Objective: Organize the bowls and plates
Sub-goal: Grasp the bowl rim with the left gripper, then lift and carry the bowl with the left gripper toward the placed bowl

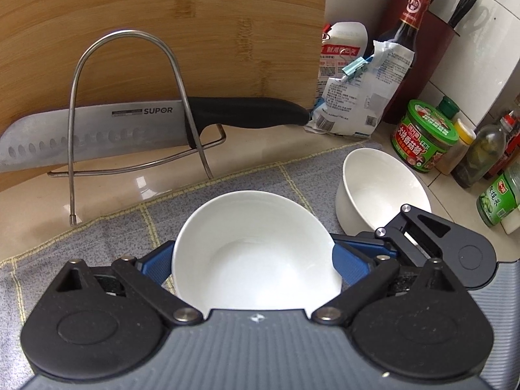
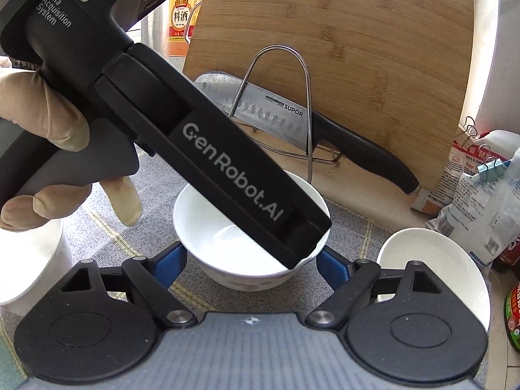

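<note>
While L claw (image 1: 253,265) clamps white bowl (image 1: 256,227), R claw (image 2: 252,260) flanks it, grip unclear

Bright, even daylight, soft shadows. Glare spot on the glossy countertop (image 1: 143,183); white bowl (image 1: 256,253) interior near blown out. Heavy fisheye bending at edges, dark corner vignette. Focus sharp throughout.

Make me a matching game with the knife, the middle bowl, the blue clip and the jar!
Things:
1. knife
2. middle bowl
3. blue clip
4. jar

Clues:
A. pinched on a bag
B. has a green lid
C. poked through the wire rack
D. sits between blue fingers

Pairs: 1-C, 2-D, 3-A, 4-B
</note>
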A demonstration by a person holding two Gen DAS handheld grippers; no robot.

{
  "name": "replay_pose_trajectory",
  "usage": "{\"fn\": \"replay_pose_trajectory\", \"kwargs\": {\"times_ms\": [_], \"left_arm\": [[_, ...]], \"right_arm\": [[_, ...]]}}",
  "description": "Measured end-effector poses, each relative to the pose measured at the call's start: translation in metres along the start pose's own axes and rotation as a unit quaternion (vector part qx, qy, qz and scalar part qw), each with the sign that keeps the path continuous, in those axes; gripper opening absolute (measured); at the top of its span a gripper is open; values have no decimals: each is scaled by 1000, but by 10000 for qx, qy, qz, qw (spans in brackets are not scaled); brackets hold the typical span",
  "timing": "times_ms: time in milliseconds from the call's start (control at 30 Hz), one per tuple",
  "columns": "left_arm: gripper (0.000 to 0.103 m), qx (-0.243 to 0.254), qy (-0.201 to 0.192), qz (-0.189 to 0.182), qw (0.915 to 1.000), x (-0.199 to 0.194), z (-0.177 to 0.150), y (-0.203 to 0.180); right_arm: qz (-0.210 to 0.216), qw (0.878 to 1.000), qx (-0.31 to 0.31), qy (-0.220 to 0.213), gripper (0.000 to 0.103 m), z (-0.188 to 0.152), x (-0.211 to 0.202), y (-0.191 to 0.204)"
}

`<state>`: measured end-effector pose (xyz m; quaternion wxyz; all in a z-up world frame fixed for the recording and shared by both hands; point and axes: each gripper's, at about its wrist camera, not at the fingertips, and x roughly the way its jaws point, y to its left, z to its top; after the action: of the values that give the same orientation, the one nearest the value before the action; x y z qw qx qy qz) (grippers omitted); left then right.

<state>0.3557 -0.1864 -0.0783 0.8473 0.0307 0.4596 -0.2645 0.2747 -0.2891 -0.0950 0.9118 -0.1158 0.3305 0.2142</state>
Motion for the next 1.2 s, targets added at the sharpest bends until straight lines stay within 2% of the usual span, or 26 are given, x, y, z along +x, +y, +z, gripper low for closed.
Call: {"fn": "replay_pose_trajectory", "kwargs": {"times_ms": [500, 1200], "left_arm": [[99, -14, -41, -5, 10000, -11, -2, -5], [99, -310, -305, 136, 9990, -77, -29, -25]], "right_arm": [[7, 10000, -22, 15, 90, 4, -7, 1], [310, 9992, -246, 15, 90, 13, -62, 29]]}}
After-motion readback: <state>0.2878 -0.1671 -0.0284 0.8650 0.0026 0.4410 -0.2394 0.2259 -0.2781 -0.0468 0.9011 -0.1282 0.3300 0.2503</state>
